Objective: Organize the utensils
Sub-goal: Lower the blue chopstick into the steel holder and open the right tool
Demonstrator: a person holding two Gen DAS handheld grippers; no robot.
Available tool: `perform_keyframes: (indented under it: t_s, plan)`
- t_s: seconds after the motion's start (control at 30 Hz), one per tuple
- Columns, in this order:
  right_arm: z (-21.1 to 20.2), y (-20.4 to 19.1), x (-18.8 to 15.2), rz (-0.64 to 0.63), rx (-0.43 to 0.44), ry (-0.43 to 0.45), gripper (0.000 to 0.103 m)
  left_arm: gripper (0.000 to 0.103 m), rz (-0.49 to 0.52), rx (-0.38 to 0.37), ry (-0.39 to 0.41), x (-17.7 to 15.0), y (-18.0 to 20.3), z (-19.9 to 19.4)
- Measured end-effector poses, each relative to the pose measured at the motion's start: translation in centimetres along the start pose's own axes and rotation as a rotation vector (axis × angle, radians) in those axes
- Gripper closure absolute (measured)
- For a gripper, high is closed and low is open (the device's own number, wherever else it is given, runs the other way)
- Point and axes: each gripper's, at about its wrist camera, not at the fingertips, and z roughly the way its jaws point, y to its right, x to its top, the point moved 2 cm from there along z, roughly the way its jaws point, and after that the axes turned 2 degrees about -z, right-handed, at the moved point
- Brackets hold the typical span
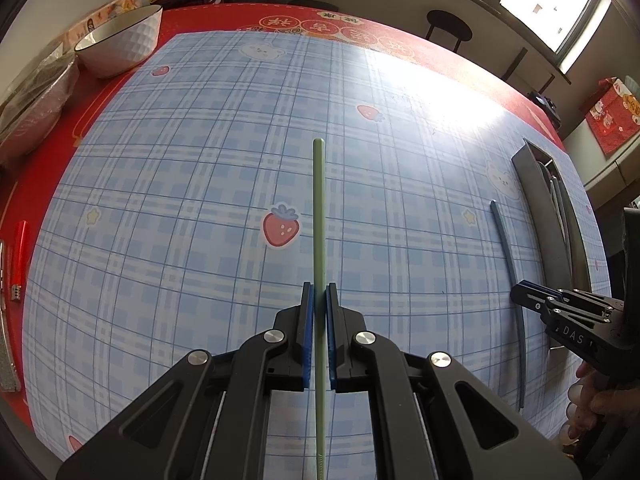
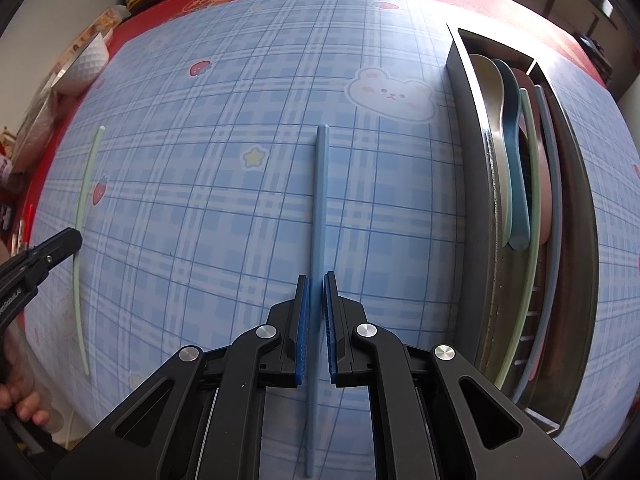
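Nearest the left wrist camera, the left gripper has its blue pads closed on a green chopstick, which runs from the bottom edge straight toward 12 o'clock over the checked mat. Whether the stick is lifted or lies flat on the mat cannot be told. In the right wrist view the right gripper is likewise clamped on a blue chopstick, also pointing to 12 o'clock. Each tool shows in the other's view: the right gripper at 3 o'clock from the left camera, the left at 9 o'clock from the right camera. Further off, at 2 to 3 o'clock in the right view, the tray stands lengthwise near the blue stick, holding spoons in one compartment and chopsticks in the next. Farthest, at 10 o'clock in the left view, a white bowl sits on the red cloth. The step in hand appears to be the pickup of the last two loose sticks. Next, each should probably be raised clear, carried toward 3 o'clock, lined up with the tray's long slot, and released among the other chopsticks, the right one first, being closer.
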Motion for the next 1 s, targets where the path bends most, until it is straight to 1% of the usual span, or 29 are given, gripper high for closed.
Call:
perform_keyframes:
  t_s: [0.3,0.5,0.77,1.0]
  plan:
    - [-0.1,0.1,-0.1,-0.014,0.015,0.01,0.095,0.097,-0.001,0.015,0.01,-0.1,0.2,-0.6]
    - [-0.4,0.5,-0.4,-0.028,0.022,0.024,0.095,0.097,-0.005,0.038,0.032,-0.1,0.2,-1.7]
    - [-1.0,2.5,-0.7,0.031,0.113,0.035,0.097,0.097,-0.012,0.059,0.054,-0.8,0.7,-2.9]
    - [-4.3,5.0,-0.3,0.097,0.206,0.124,0.097,0.097,-0.014,0.057,0.075,-0.7,2.1,-4.1]
